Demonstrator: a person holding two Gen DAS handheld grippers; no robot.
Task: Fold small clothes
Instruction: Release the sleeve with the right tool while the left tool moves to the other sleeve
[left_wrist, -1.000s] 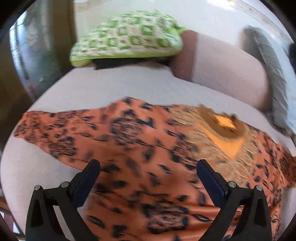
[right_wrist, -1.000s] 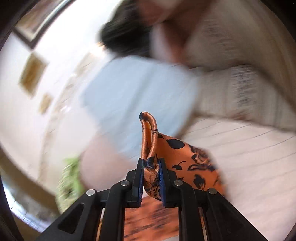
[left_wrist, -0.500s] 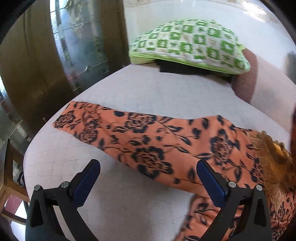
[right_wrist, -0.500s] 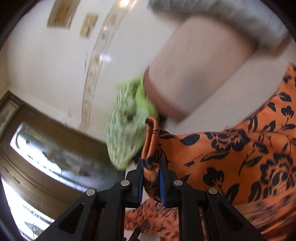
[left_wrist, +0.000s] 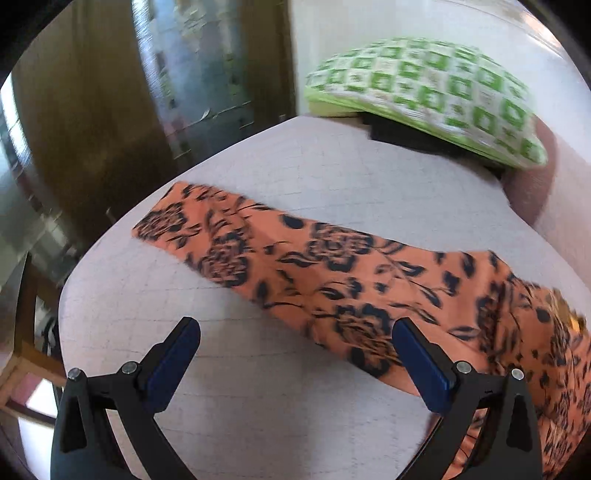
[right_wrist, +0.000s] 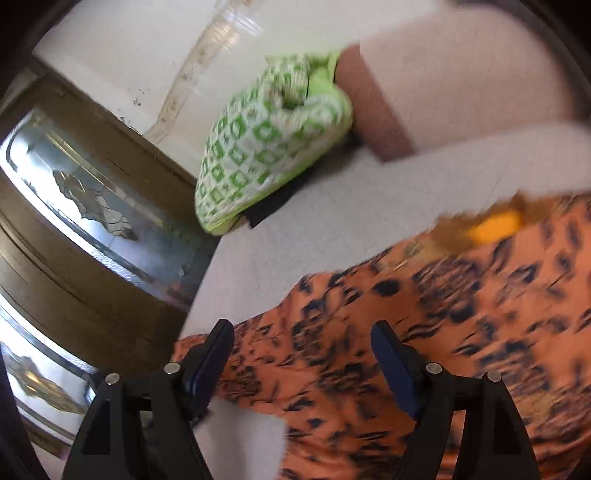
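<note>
Right claw (right_wrist: 301, 363) has released the orange garment (right_wrist: 424, 321); both claws, left (left_wrist: 295, 354) too, hover wide open, empty.

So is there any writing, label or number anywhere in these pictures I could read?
None can be read.
The orange floral-print garment bears only a black flower pattern.
The green-and-white checked cushion bears only squares.
Both are blurred by motion; any small tag would not show.
</note>
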